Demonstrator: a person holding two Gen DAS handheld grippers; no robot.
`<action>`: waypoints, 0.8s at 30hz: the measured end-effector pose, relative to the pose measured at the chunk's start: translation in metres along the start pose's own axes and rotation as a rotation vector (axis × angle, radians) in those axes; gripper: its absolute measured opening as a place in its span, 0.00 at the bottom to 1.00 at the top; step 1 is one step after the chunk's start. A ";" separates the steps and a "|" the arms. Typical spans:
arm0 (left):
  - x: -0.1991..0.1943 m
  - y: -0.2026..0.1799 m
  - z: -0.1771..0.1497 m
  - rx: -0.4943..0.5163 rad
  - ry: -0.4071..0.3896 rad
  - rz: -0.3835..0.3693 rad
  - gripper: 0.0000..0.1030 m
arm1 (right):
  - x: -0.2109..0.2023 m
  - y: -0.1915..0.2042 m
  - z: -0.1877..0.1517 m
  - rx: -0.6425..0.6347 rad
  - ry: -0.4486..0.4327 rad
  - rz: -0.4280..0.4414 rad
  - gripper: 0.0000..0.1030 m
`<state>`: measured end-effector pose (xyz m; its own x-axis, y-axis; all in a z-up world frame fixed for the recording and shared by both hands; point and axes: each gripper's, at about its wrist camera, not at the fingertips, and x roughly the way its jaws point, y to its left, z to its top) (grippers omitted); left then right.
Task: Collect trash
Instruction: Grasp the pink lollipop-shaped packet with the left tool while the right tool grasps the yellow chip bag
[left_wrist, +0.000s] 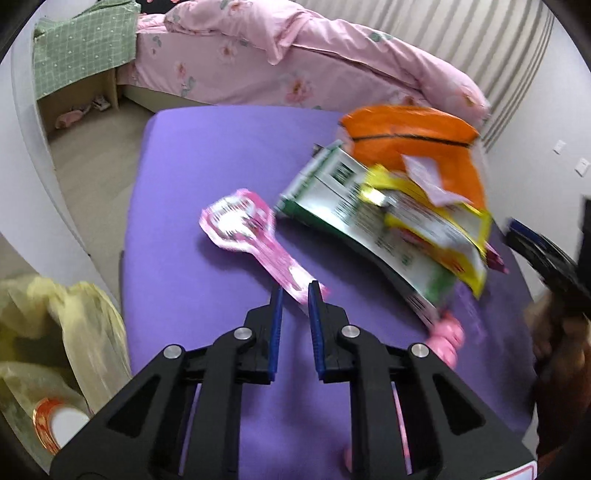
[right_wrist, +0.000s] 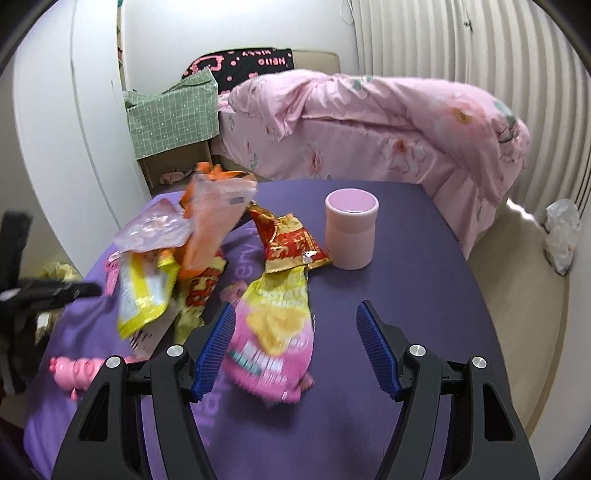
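Trash bag hangs off the table's left edge, and my left claw has its fingers narrowed around the tail of a pink wrapper, though blur stops me telling whether they really pinch it. Further right sits the heaped pile of wrappers, then my right claw wide open and holding nothing over a pink chip bag, with a pink cup beyond. I worry the thin wrapper slips free, or a careless sweep tips that cup.

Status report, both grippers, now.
Left gripper nearly shut, at the pink wrapper's tail. Right gripper open over pink chip bag. Pink cup beside the litter.
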<state>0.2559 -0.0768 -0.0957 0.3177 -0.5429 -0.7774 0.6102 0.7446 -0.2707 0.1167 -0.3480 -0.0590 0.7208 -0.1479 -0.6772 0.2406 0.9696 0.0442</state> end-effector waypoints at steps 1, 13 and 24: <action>-0.001 -0.002 -0.003 0.003 0.001 -0.006 0.13 | 0.013 -0.004 0.004 0.011 0.029 -0.003 0.62; -0.026 0.036 0.002 -0.177 -0.121 -0.002 0.49 | 0.043 0.007 -0.012 0.006 0.169 0.120 0.20; 0.019 0.031 0.039 -0.185 -0.114 0.093 0.53 | -0.013 0.006 -0.048 0.028 0.094 0.089 0.11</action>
<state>0.3093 -0.0792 -0.0969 0.4524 -0.5013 -0.7376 0.4341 0.8462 -0.3089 0.0774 -0.3310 -0.0852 0.6761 -0.0415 -0.7356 0.1978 0.9720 0.1270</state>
